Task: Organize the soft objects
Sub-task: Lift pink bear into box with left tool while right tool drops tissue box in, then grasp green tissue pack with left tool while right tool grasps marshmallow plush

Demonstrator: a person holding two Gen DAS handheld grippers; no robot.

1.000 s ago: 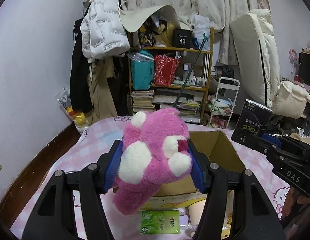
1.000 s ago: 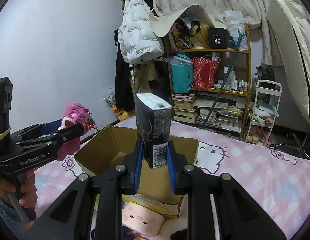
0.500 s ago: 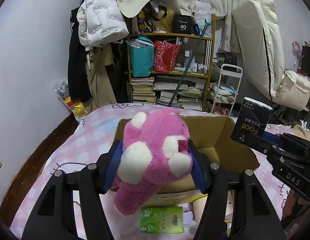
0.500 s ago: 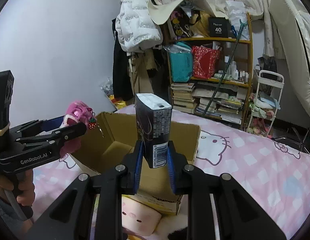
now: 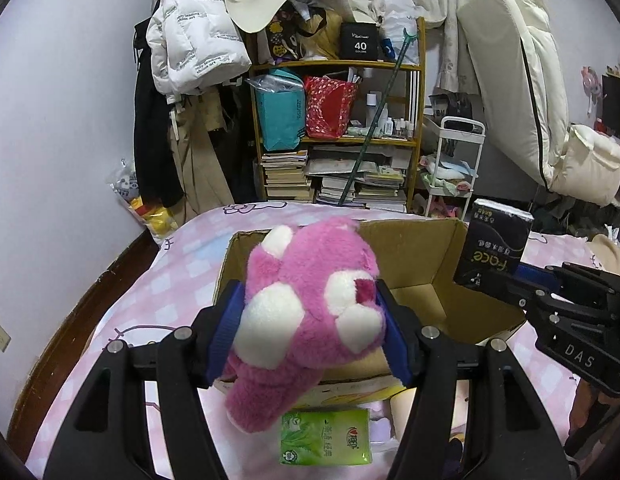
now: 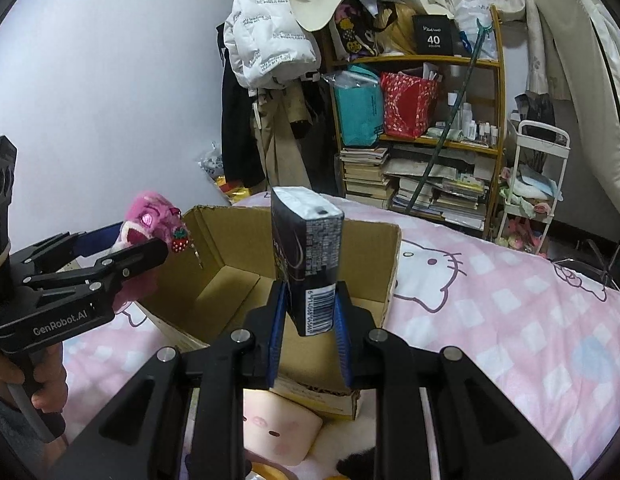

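My left gripper (image 5: pixel 310 320) is shut on a pink plush bear (image 5: pixel 305 316) with white patches, held over the near left part of an open cardboard box (image 5: pixel 422 256). My right gripper (image 6: pixel 307 312) is shut on a black tissue pack (image 6: pixel 307 256), held upright above the box's near edge (image 6: pixel 374 272). The tissue pack also shows in the left wrist view (image 5: pixel 494 242) at the box's right side. The plush shows in the right wrist view (image 6: pixel 149 224) at the box's left side. The inside of the box that shows is bare.
The box stands on a pink Hello Kitty bedspread (image 6: pixel 490 300). A green tissue packet (image 5: pixel 326 436) and a pink-faced cushion (image 6: pixel 277 432) lie in front of the box. A cluttered bookshelf (image 5: pixel 338 136) and hanging coats (image 5: pixel 189 52) stand behind the bed.
Both grippers have moved forward toward the box, which now looks nearer and lower. The plush and the tissue pack stay gripped.
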